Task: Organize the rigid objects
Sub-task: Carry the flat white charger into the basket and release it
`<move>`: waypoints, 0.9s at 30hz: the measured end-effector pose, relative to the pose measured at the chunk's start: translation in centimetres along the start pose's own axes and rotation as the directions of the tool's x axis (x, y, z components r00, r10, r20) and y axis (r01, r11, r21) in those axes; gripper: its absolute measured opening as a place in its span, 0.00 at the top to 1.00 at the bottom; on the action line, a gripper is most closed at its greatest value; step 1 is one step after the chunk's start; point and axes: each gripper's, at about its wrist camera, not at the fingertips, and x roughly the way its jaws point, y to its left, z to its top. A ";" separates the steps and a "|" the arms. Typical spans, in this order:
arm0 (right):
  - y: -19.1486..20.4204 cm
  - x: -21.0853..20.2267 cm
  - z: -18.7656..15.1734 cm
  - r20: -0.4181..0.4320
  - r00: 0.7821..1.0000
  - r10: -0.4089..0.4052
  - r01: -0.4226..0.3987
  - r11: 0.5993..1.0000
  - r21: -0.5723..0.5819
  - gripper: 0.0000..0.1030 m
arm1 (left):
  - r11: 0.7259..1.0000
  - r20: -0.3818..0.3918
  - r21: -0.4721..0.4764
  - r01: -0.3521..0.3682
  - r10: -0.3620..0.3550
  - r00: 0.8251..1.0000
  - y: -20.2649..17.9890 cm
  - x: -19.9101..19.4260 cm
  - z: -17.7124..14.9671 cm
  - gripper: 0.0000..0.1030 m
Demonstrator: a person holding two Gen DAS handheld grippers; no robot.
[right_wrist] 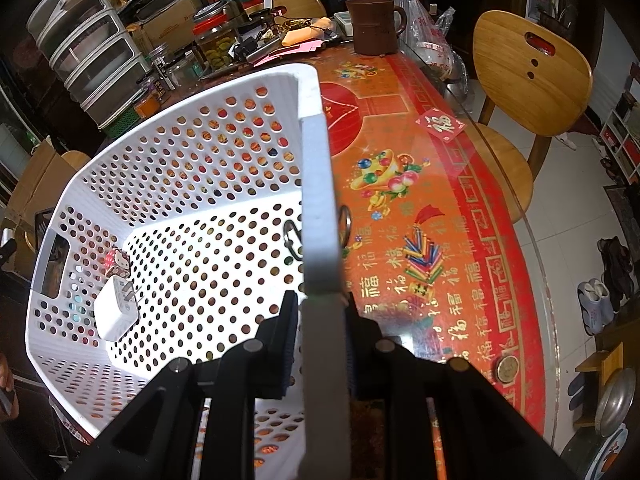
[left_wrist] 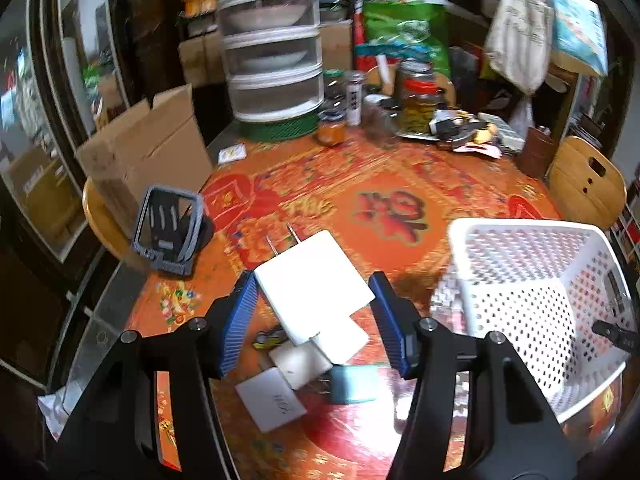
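Chargers lie heaped under the left gripper (left_wrist: 312, 304), whose jaws gape around the large white charger (left_wrist: 310, 276), seemingly not yet touching. Right of it, the right gripper (right_wrist: 320, 320) pinches the white basket (right_wrist: 192, 184) rim; inside, left of those jaws, lies a small white plug (right_wrist: 116, 312).

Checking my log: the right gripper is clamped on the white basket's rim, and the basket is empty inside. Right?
Not quite. The right gripper is clamped on the white basket rim, but the basket is not empty: the right wrist view shows a white plug charger and a small Hello Kitty item on its floor.
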 end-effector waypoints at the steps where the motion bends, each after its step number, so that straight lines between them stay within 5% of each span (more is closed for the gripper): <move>1: 0.0 0.0 0.0 0.000 1.000 0.001 -0.001 1.000 0.000 0.82 | 1.000 0.005 0.011 0.001 -0.001 1.000 -0.6 -0.4 0.0 0.47; 11: -0.1 0.0 0.0 0.000 1.000 0.009 -0.009 1.000 0.001 0.82 | 0.984 -0.005 0.162 0.069 -0.069 0.998 -10.7 -3.1 -1.6 0.47; 19: -0.1 0.0 0.0 0.000 1.000 0.009 -0.009 1.000 0.001 0.81 | 0.957 -0.108 0.240 0.163 -0.140 0.984 -16.8 -0.7 -3.6 0.47; 27: -0.1 0.0 0.0 0.000 1.000 0.012 -0.012 1.000 0.002 0.81 | 0.941 -0.169 0.287 0.177 -0.132 0.977 -20.3 1.9 -5.0 0.47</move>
